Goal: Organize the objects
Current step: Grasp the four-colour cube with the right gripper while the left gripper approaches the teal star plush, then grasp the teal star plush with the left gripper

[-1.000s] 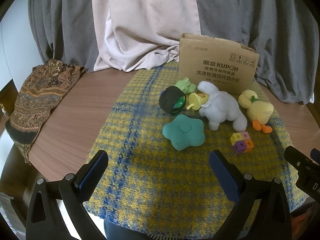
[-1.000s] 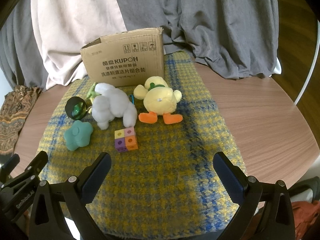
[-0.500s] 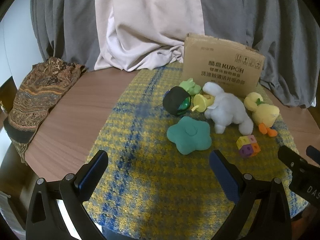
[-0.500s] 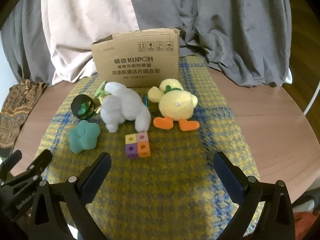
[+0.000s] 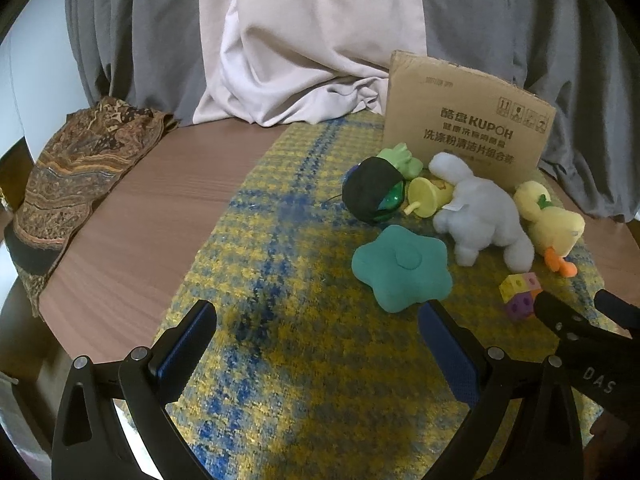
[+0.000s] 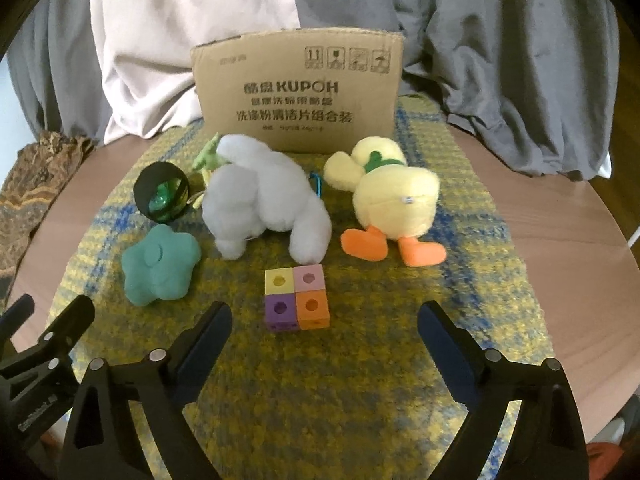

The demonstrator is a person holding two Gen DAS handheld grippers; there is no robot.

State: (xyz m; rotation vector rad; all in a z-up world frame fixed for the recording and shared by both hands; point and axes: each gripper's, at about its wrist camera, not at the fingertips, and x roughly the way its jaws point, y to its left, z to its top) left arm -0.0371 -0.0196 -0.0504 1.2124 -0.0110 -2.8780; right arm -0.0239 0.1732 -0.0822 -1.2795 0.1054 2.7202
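Note:
Toys lie on a yellow-blue checked cloth (image 6: 360, 380) in front of a cardboard box (image 6: 298, 92): a grey plush (image 6: 260, 204), a yellow duck plush (image 6: 394, 204), a teal star cushion (image 6: 160, 266), a black-green ball (image 6: 162, 197) and a four-colour cube block (image 6: 296, 300). My right gripper (image 6: 324, 334) is open and empty, just short of the cube block. My left gripper (image 5: 316, 338) is open and empty, with the teal star (image 5: 402, 266) just beyond its right finger. A yellow cup toy (image 5: 426, 198) and a green toy (image 5: 400, 158) lie behind the ball (image 5: 374, 190).
The cloth lies on a round wooden table (image 5: 152, 216). A patterned brown fabric (image 5: 76, 184) hangs over the table's left edge. Grey and pale curtains (image 5: 312, 40) hang behind the box. The right gripper's body (image 5: 588, 344) shows at the left wrist view's right side.
Both grippers have moved forward toward the toys; the cube block and star now sit closer in view. Both stay open. The toys have not moved.

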